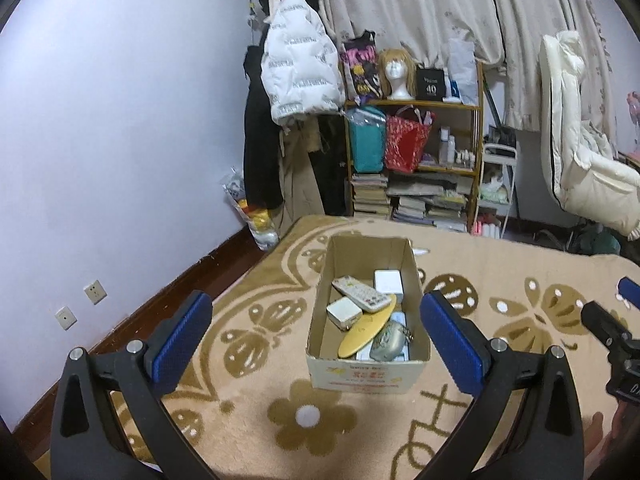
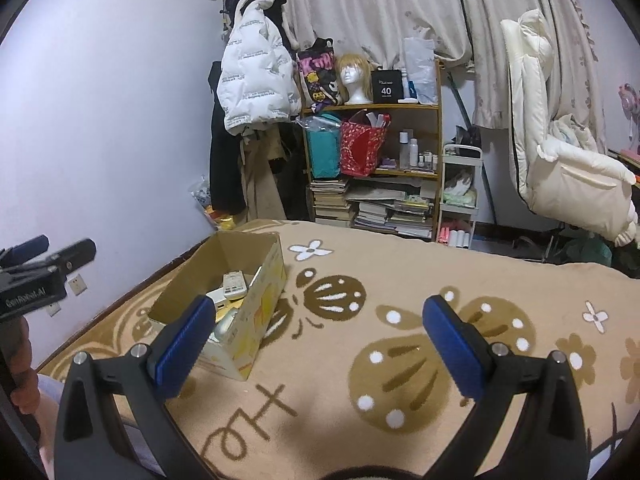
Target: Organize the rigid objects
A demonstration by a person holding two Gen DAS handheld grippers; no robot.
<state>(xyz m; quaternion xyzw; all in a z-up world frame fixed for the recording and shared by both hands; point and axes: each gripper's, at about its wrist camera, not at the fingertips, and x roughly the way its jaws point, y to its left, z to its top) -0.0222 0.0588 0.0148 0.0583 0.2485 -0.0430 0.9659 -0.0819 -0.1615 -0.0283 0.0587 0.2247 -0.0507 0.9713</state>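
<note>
Cardboard box [image 1: 368,364] between wide-open left tongs [image 1: 316,332], left of wide-open right tongs [image 2: 320,340].

A remote [image 1: 362,294] lies in the box [image 1: 360,376] on the blanket [image 1: 256,432], shelf [image 1: 416,168] behind

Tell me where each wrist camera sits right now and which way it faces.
Left wrist: on the left gripper, above the blanket, facing the cardboard box dead ahead; the right gripper shows at right.
Right wrist: on the right gripper, looking over bare blanket, box off to its left; the left gripper and a hand show at left.
Shared: box, remote, bookshelf, curtains.
</note>
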